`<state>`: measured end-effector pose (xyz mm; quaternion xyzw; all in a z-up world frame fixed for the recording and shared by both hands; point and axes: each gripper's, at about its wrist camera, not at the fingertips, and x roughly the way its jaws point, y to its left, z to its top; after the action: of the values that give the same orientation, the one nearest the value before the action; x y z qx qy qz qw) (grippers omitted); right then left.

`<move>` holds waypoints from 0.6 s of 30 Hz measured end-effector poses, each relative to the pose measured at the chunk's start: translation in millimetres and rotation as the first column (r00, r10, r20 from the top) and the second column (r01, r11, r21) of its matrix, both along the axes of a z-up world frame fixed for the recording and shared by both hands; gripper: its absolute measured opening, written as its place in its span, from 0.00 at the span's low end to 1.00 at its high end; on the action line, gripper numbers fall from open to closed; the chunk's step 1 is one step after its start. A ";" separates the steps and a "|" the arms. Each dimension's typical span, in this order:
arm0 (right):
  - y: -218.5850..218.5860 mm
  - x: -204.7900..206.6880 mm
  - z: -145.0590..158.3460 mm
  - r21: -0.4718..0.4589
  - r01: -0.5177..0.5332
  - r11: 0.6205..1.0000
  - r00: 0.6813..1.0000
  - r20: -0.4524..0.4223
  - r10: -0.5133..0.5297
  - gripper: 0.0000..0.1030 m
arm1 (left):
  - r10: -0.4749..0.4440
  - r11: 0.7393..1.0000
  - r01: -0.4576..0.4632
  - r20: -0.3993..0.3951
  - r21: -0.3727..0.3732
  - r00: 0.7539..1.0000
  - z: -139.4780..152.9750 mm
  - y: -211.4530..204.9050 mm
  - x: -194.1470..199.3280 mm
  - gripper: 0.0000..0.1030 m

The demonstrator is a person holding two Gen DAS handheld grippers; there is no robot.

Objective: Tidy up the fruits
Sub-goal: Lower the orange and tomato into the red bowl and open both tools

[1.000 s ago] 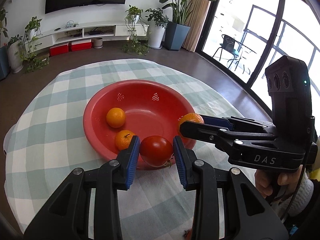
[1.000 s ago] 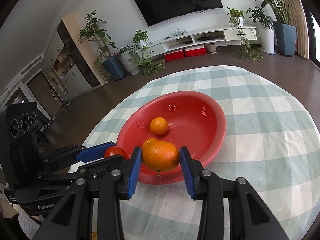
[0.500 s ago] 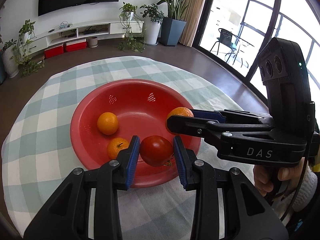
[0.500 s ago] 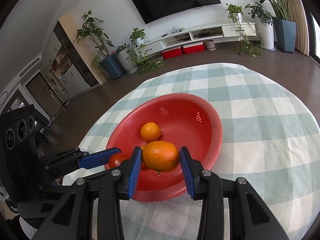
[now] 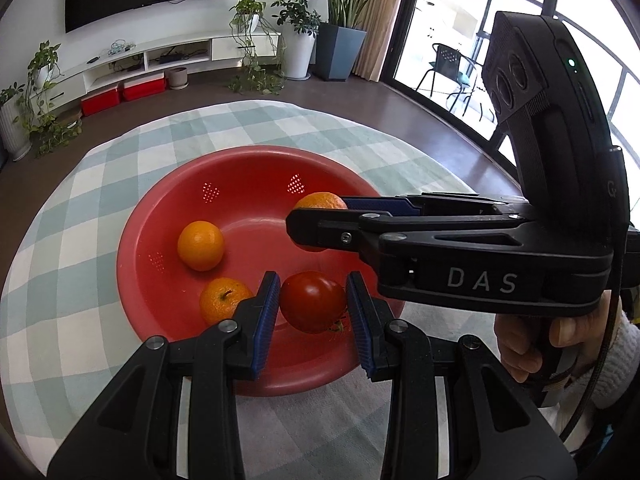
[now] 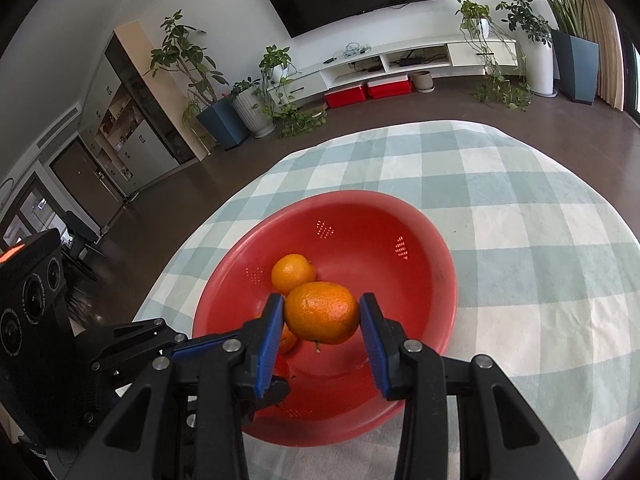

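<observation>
Tomato (image 5: 313, 307) sits clamped between the blue pads of the left gripper (image 5: 313, 312) in the left wrist view, held above the near inner wall of the red bowl (image 5: 248, 168). Two loose oranges lie inside the bowl: one (image 5: 200, 245) toward the left side, another (image 5: 224, 305) nearer, just beside the left pad. The right gripper (image 5: 320, 220) enters from the right side, its fingers pinching a third orange (image 5: 320, 202) over the bowl's right half. A hand (image 5: 532, 340) grips its handle. The bowl rests on a checked tablecloth (image 5: 80, 240).

Right wrist view: the right gripper (image 6: 322, 318) pinches the large orange (image 6: 322, 313) between both blue pads, above the bowl (image 6: 436, 280) interior. One loose orange (image 6: 293, 273) lies behind it on the bowl floor; another (image 6: 289, 340) is partly hidden beside the left pad. The left gripper (image 6: 256, 364) shows at lower left, with the tomato (image 6: 282, 368) mostly hidden behind the finger. The tablecloth (image 6: 520, 220) surrounds the bowl.
</observation>
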<state>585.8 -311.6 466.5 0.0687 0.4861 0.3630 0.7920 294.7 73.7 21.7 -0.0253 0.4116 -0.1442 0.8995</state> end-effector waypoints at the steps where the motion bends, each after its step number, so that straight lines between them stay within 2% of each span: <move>1: 1.1 1.8 -1.6 -0.002 -0.002 1.000 1.000 -0.005 0.002 0.40 | -0.004 1.000 0.004 -0.003 0.001 1.000 -1.5 -1.1 1.9 0.31; 10: 4.6 14.1 -14.0 -0.013 0.001 1.000 0.999 -0.040 -0.002 0.40 | -0.020 1.000 0.020 -0.029 0.013 0.999 -15.0 -9.2 12.9 0.31; 18: 11.8 14.3 -15.1 -0.046 -0.011 0.999 1.000 -0.013 0.011 0.41 | -0.017 1.000 0.017 -0.046 0.012 0.999 -24.5 -8.4 22.2 0.31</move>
<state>600.1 -299.7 451.4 0.0500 0.4996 0.3557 0.7883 316.9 65.2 -2.8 -0.0195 0.4330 -0.1487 0.8888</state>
